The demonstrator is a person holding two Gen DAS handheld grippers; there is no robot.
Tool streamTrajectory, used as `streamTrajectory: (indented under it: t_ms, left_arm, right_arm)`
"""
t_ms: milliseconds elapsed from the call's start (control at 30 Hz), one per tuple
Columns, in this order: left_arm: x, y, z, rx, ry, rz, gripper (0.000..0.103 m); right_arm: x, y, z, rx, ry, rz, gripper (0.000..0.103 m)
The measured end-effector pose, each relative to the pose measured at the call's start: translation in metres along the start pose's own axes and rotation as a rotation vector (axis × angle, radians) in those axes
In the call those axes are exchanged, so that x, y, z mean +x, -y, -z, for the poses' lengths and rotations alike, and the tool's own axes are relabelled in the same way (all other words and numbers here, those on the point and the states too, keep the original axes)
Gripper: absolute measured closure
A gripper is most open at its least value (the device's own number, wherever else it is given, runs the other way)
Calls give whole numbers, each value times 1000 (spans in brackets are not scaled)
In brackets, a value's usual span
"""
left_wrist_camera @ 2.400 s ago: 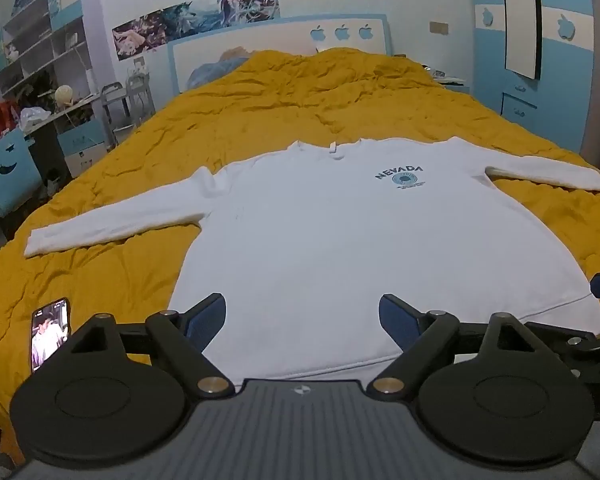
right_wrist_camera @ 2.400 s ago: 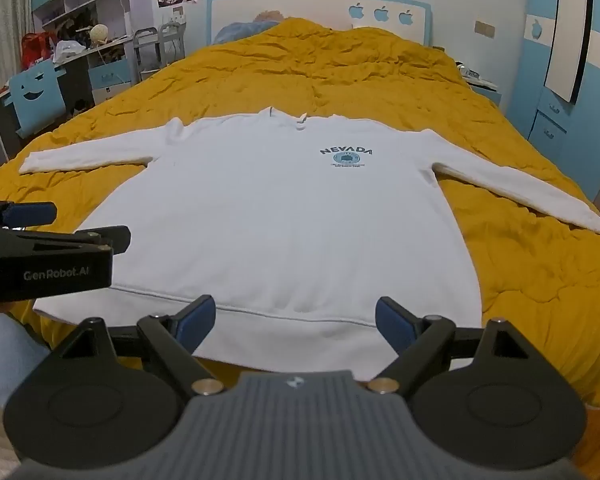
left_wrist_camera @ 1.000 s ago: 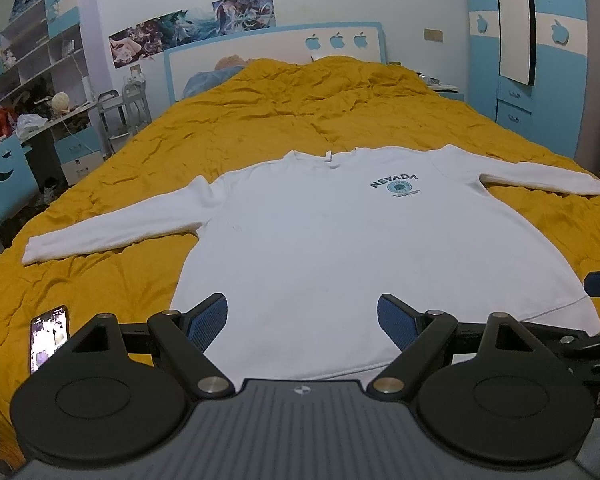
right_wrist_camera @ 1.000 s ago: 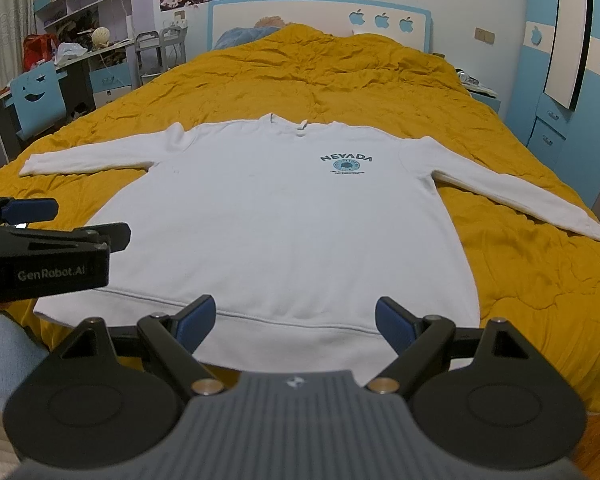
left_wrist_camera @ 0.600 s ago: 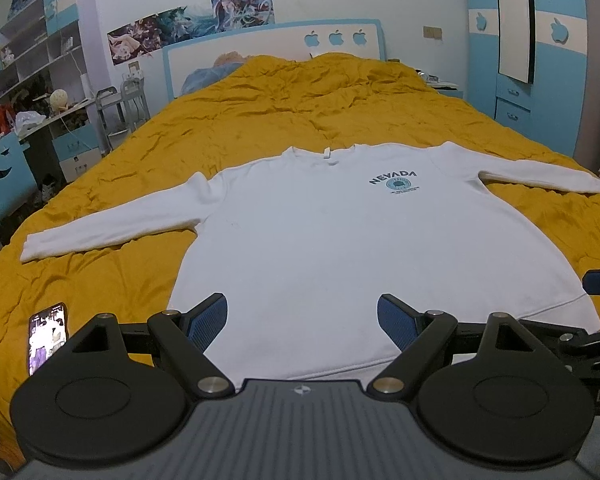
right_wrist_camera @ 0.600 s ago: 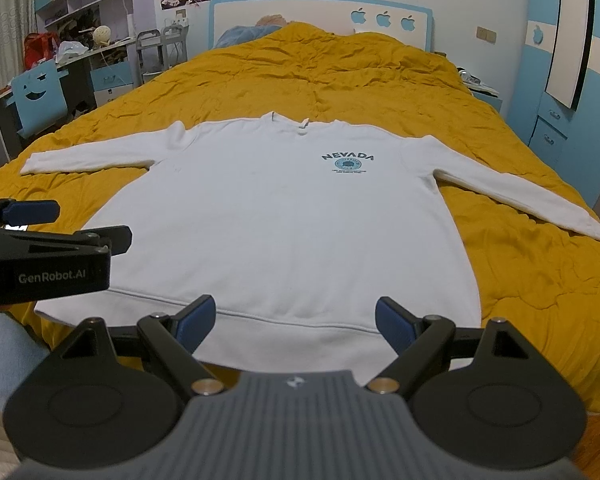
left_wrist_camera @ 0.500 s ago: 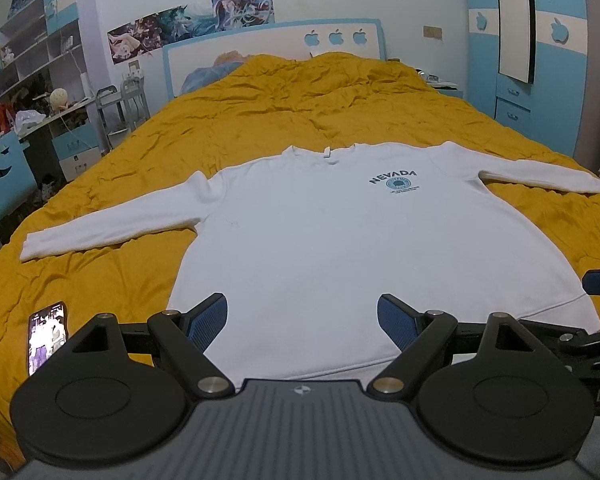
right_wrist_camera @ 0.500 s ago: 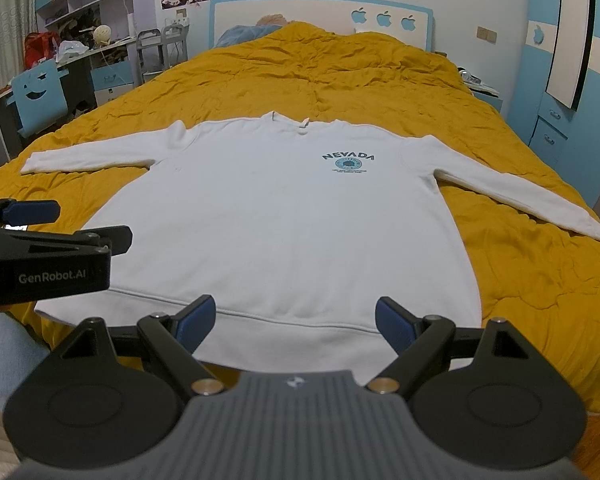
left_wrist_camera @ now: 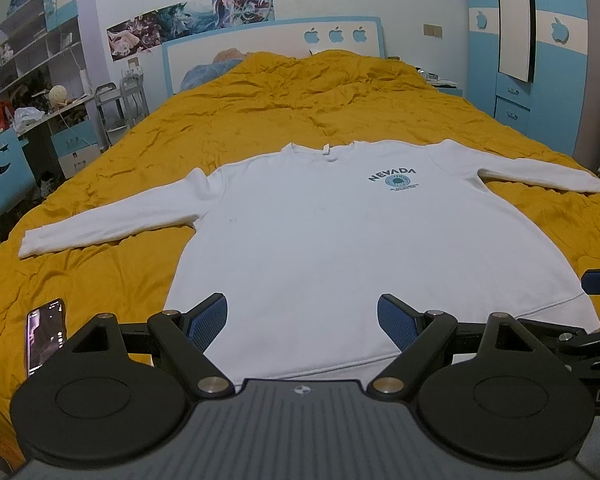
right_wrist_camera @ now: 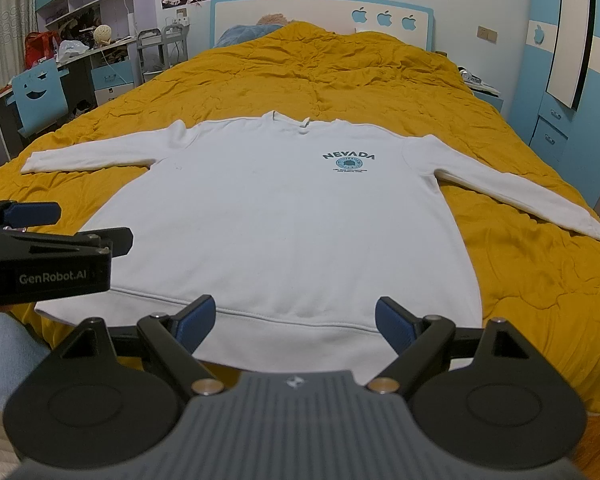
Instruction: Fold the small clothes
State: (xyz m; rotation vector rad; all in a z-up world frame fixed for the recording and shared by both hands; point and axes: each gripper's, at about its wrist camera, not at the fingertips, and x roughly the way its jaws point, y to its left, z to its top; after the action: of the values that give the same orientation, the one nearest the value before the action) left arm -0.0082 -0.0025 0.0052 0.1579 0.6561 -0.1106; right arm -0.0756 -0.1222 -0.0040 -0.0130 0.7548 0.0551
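Observation:
A white long-sleeved sweatshirt (left_wrist_camera: 340, 232) with a teal "NEVADA" print lies flat and face up on a yellow bedspread (left_wrist_camera: 300, 92), both sleeves spread out to the sides. It also shows in the right wrist view (right_wrist_camera: 292, 216). My left gripper (left_wrist_camera: 302, 318) is open and empty, held just above the hem near the bed's foot. My right gripper (right_wrist_camera: 290, 322) is open and empty, also above the hem, to the right of the left one. The left gripper's body shows at the left edge of the right wrist view (right_wrist_camera: 40, 252).
A phone (left_wrist_camera: 46, 336) with a lit screen lies on the bedspread left of the hem. A desk, blue chair (right_wrist_camera: 40, 96) and shelves stand along the left wall. A blue wardrobe (left_wrist_camera: 540, 60) stands at the right. The headboard (left_wrist_camera: 272, 52) is at the far end.
Both views have shifted only slightly. The sweatshirt lies as before and both grippers stay open.

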Motion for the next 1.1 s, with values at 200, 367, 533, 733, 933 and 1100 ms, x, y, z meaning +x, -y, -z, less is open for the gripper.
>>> streamTrajectory:
  t_ms: [200, 367, 533, 733, 933, 1100]
  left_arm:
    - [1, -1, 0, -2, -5, 3, 4]
    - [5, -3, -4, -4, -21, 37, 4]
    - [17, -11, -12, -26, -36, 67, 4]
    - [37, -36, -28, -89, -58, 56, 4]
    - [65, -79, -48, -180, -58, 52, 4]
    - [92, -124, -60, -254, -58, 26, 4]
  right_arm:
    - [0, 0, 0, 0, 0, 0, 20]
    - [1, -1, -1, -4, 10, 7, 20]
    - [4, 3, -6, -8, 57, 10, 20]
    - [17, 20, -22, -21, 163, 5, 20]
    - [47, 34, -50, -24, 180, 4, 20]
    - [82, 52, -76, 47, 156, 58, 20]
